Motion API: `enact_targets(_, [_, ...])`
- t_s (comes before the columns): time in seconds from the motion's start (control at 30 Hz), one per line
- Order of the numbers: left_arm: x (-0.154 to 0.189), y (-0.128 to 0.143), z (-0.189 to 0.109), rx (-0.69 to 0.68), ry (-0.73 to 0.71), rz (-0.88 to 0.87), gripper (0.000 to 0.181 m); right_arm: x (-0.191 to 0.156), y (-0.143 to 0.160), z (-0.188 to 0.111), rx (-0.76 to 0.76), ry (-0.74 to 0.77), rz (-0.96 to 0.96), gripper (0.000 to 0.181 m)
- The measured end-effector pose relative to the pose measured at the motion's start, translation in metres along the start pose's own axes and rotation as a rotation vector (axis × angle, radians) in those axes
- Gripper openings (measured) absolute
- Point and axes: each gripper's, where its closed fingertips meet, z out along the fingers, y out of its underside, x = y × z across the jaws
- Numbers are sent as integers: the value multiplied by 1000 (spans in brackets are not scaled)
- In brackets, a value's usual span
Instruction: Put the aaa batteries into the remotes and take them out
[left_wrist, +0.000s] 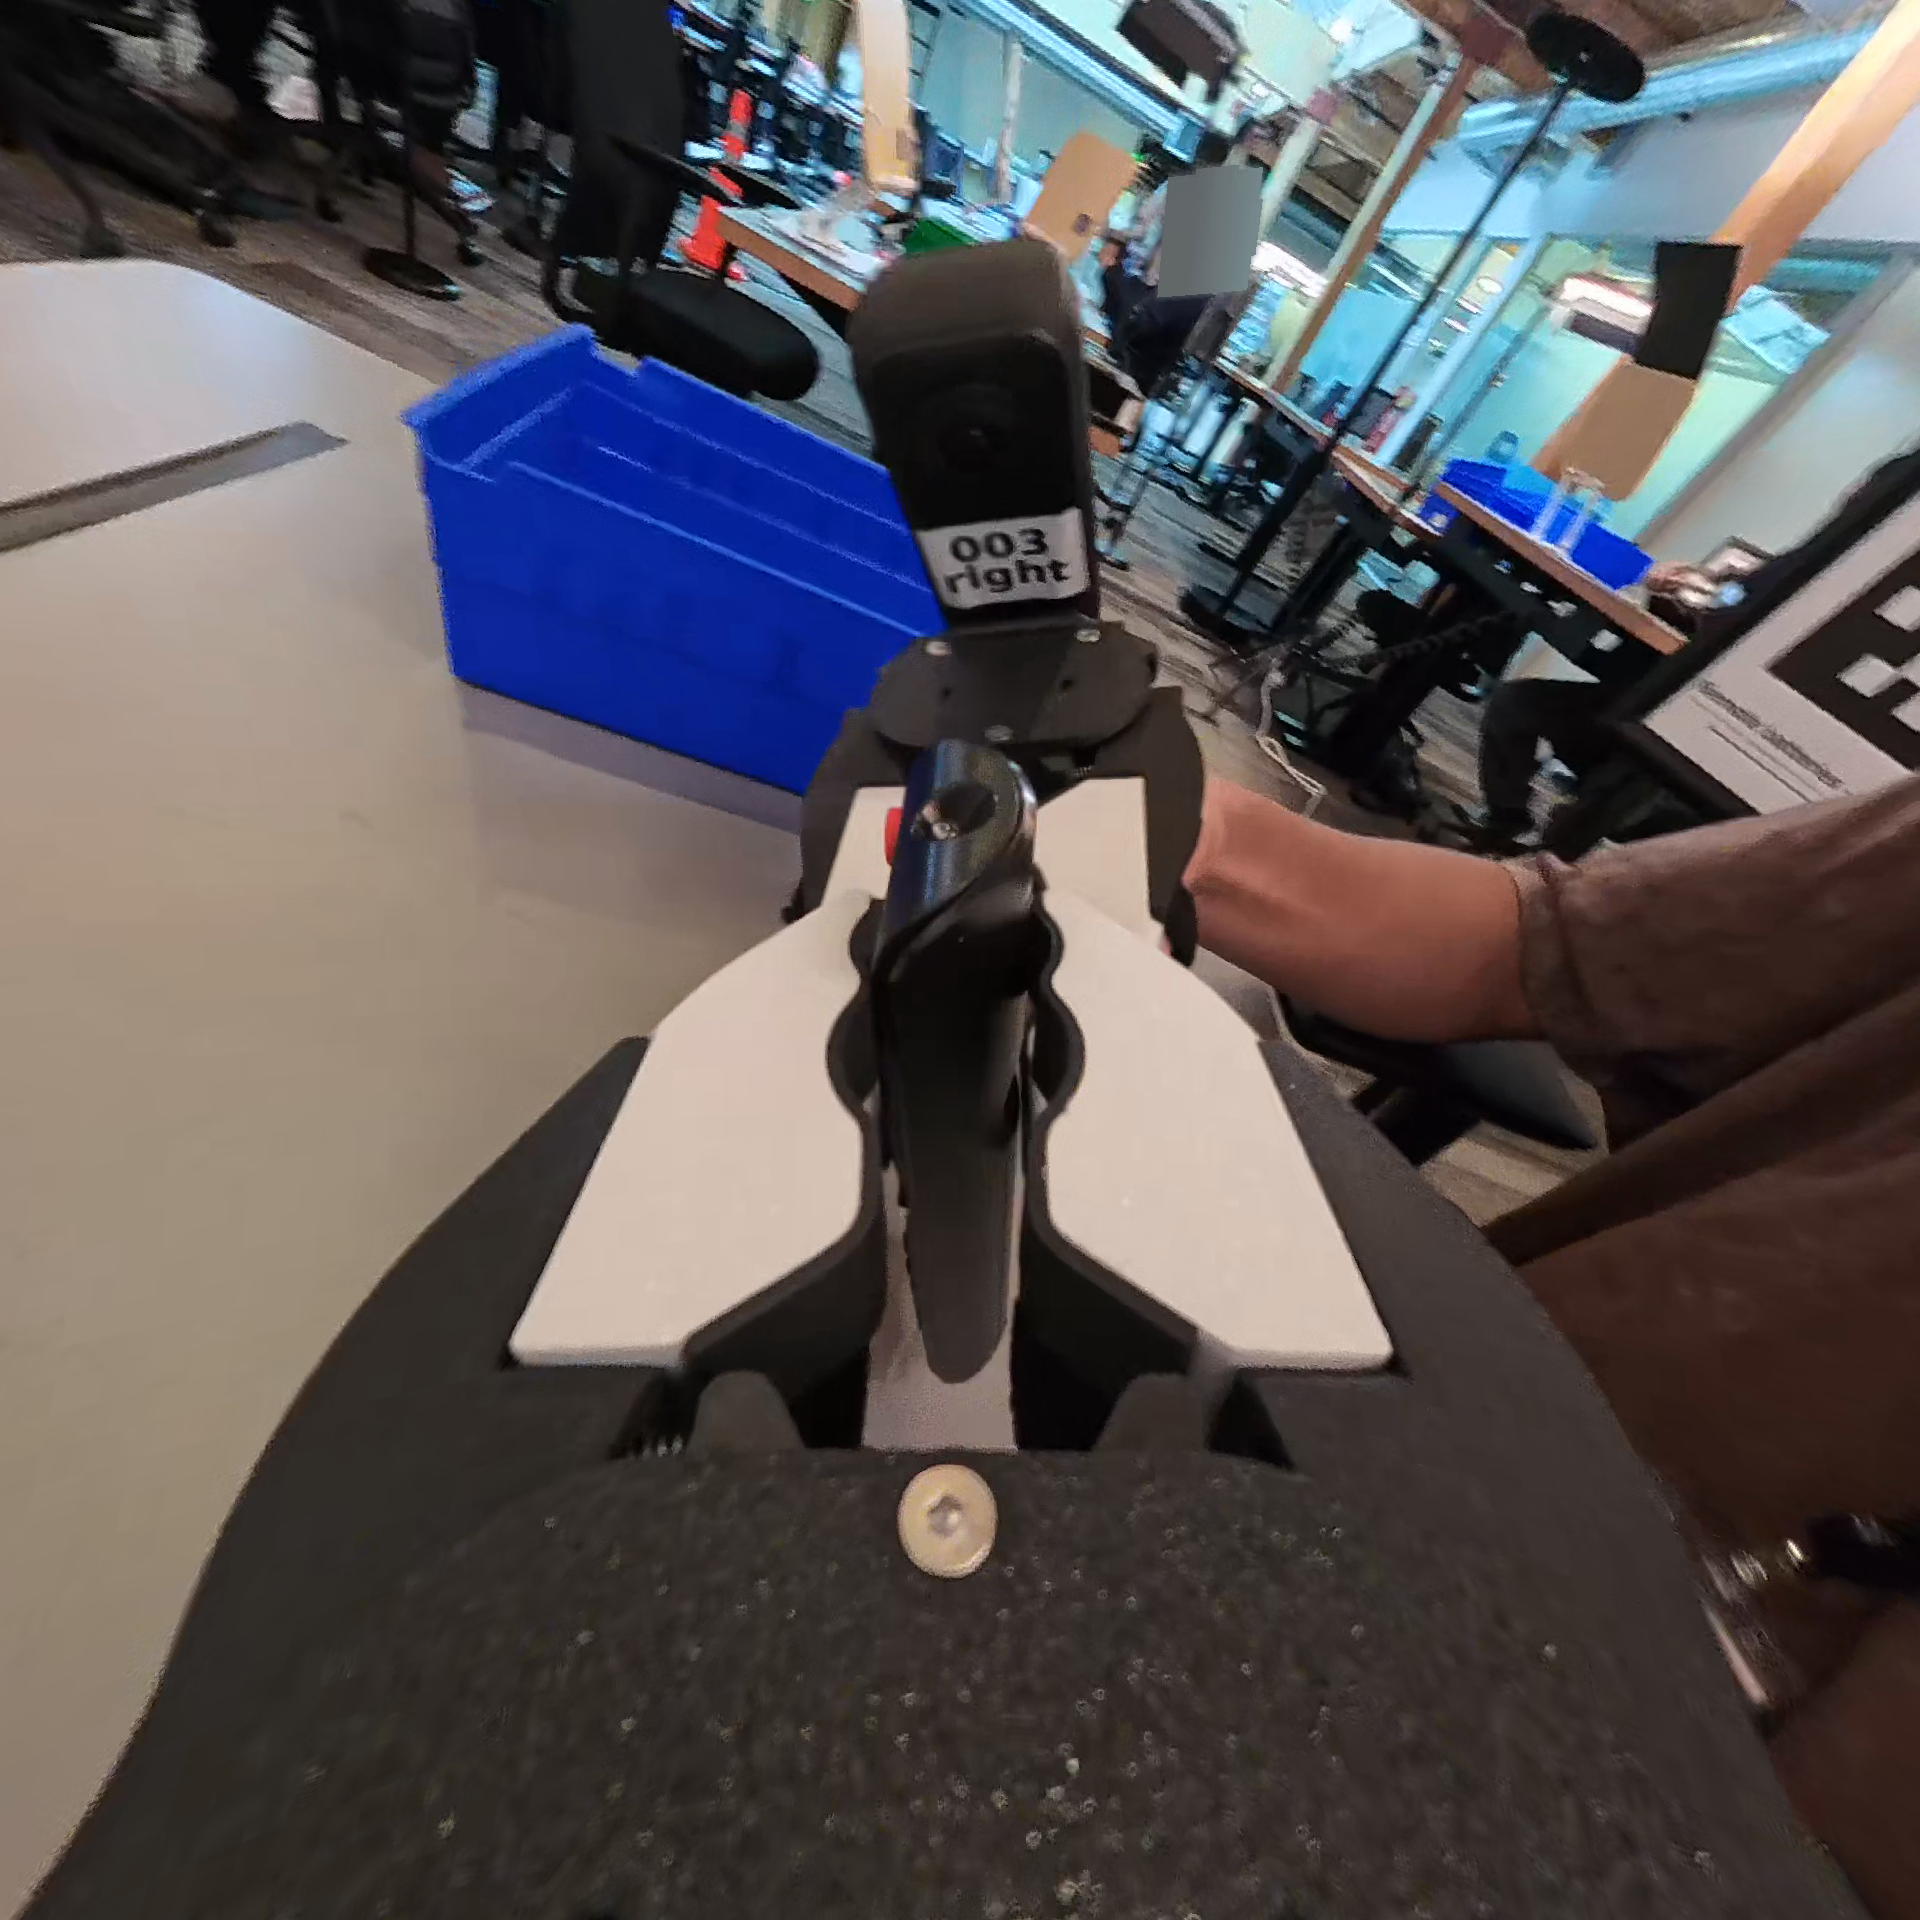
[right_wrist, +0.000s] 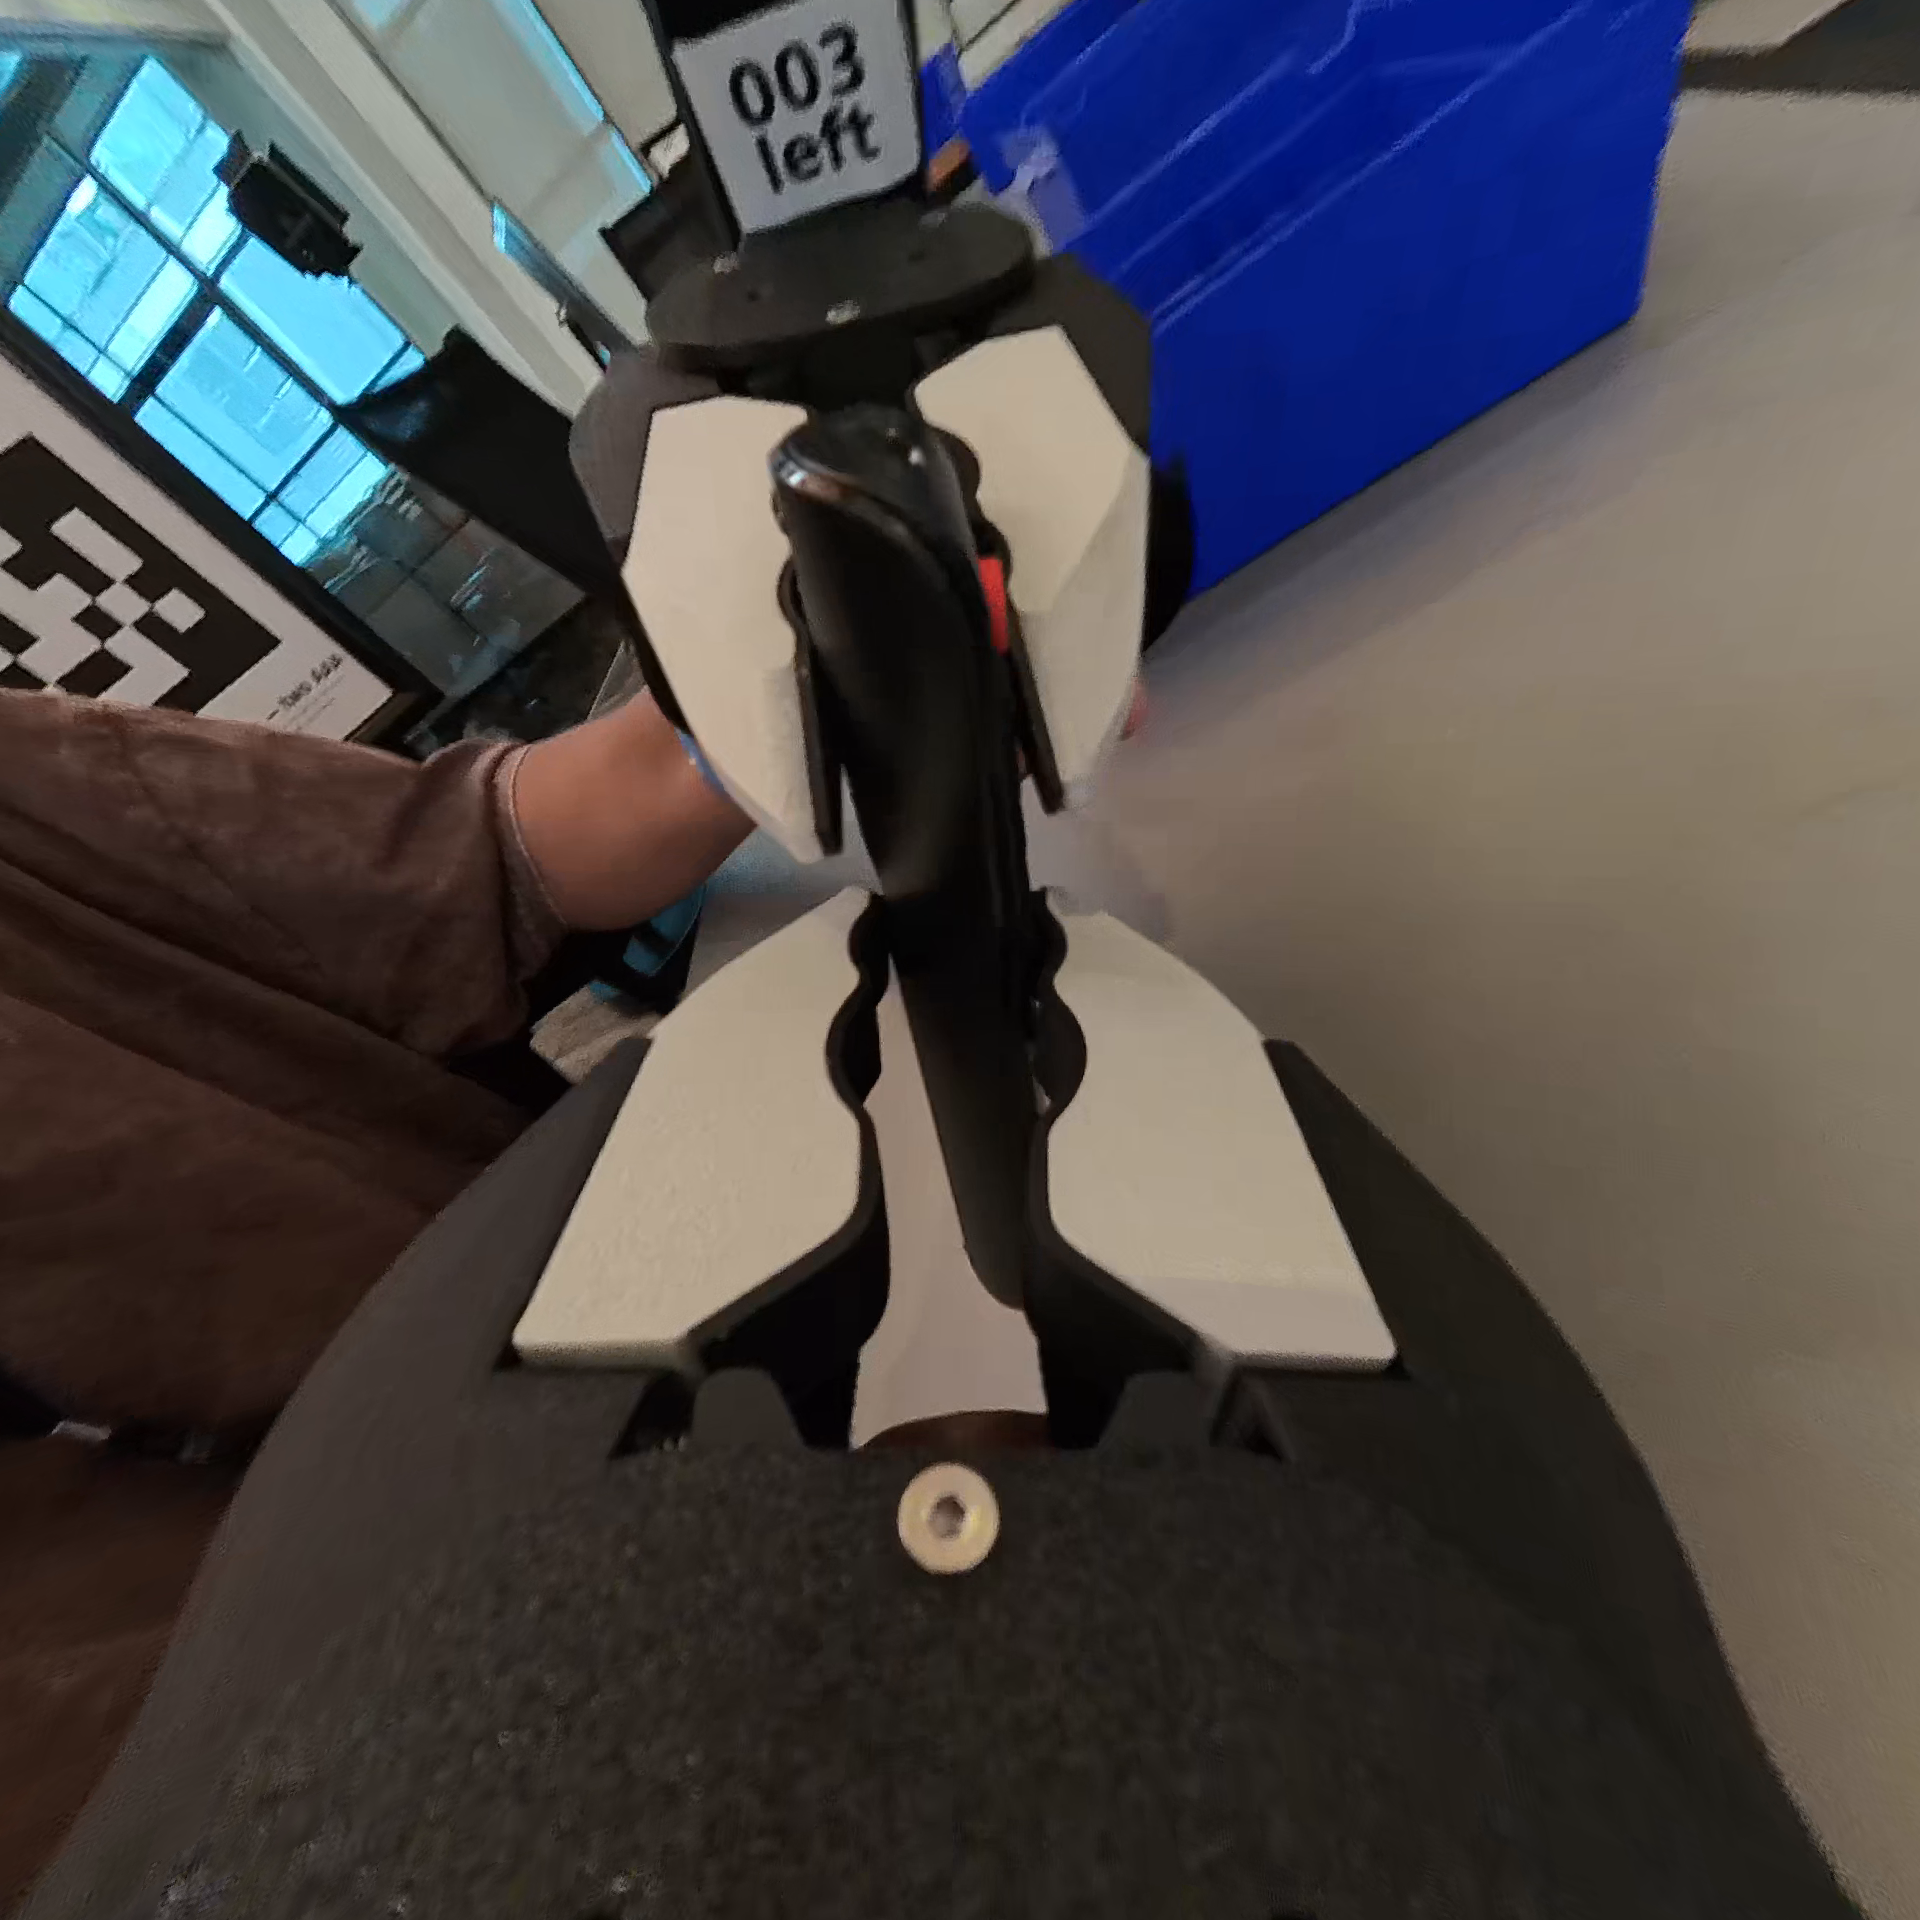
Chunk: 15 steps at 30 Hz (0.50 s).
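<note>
A slim black remote (left_wrist: 951, 1101) with a red button near one end is held on edge between both grippers, which face each other. My left gripper (left_wrist: 956, 925) is shut on one end of it. My right gripper (left_wrist: 987, 831) grips the far end, where the red button shows. In the right wrist view my right gripper (right_wrist: 956, 935) is shut on the remote (right_wrist: 904, 665), and the left gripper (right_wrist: 935, 821) clamps the far part of it. The remote is off the table. No batteries are in view.
A blue plastic bin (left_wrist: 644, 582) stands on the light grey table (left_wrist: 260, 935) behind the grippers; it also shows in the right wrist view (right_wrist: 1351, 291). A person's brown-sleeved arms (left_wrist: 1662, 987) hold the grippers at the table's edge. Office desks and chairs lie beyond. My right fingertips sit around 5 centimeters from my left ones.
</note>
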Motion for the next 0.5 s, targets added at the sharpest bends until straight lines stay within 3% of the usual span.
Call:
enact_targets(0.1, [-16, -13, -10, 41, -150, -32, 25, 9, -10, -8, 66, 106, -31, 42])
enact_targets(0.27, [-34, -37, -36, 243, -312, -214, 25, 26, -11, -16, 80, 523, -308, 69])
enact_targets(0.43, [-28, -36, -33, 314, -323, -324, 25, 40, 7, -1, 28, 839, -413, 82])
enact_targets(0.5, [-21, -35, -26, 310, -285, -341, 25, 48, 14, 0, -10, 903, -374, 77])
